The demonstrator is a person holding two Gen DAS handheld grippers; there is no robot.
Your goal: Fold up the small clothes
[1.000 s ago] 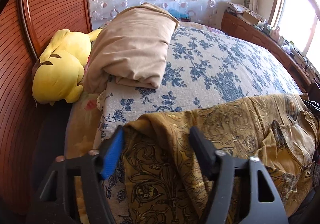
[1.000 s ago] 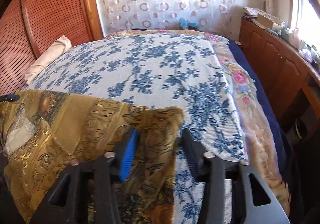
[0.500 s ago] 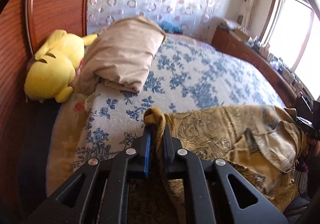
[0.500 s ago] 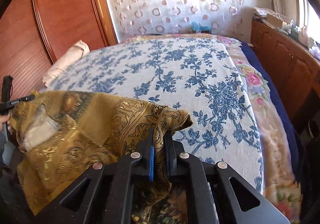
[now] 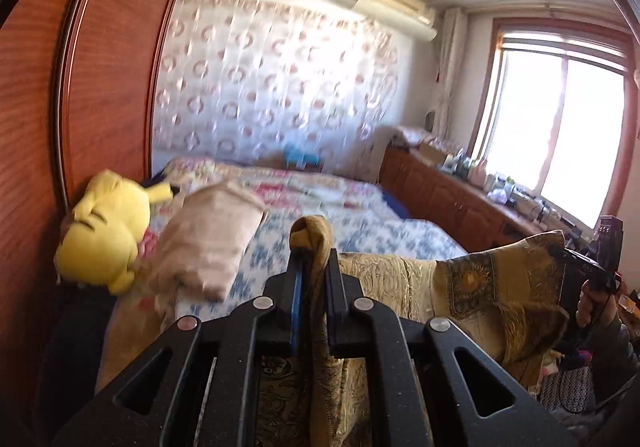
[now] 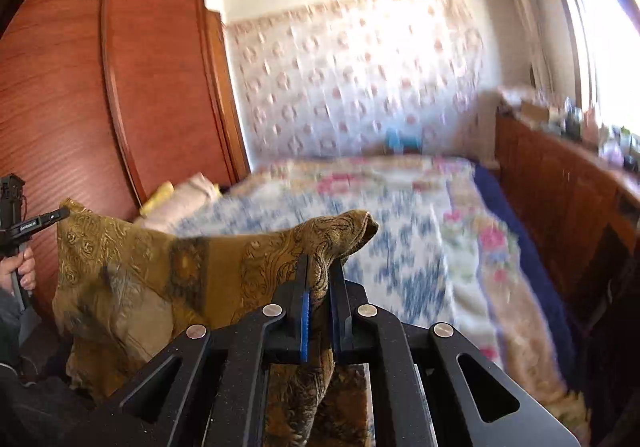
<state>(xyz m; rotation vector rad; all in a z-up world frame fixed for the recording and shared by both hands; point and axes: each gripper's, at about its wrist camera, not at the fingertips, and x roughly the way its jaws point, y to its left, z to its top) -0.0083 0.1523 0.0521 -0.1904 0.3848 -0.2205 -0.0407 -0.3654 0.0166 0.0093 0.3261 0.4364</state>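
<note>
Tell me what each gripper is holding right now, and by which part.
Both hold the same golden patterned garment. The left gripper pinches one bunched upper corner, the right gripper the opposite one, with the cloth stretched between them.

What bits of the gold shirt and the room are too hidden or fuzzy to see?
- Gold garment: lower part hidden behind the left gripper; its type is unclear.
- Same garment, right wrist view: bottom cut off by the right gripper and frame edge.
- Bed cover: pattern smeared by motion blur.
- Windowsill clutter: too small.
</note>
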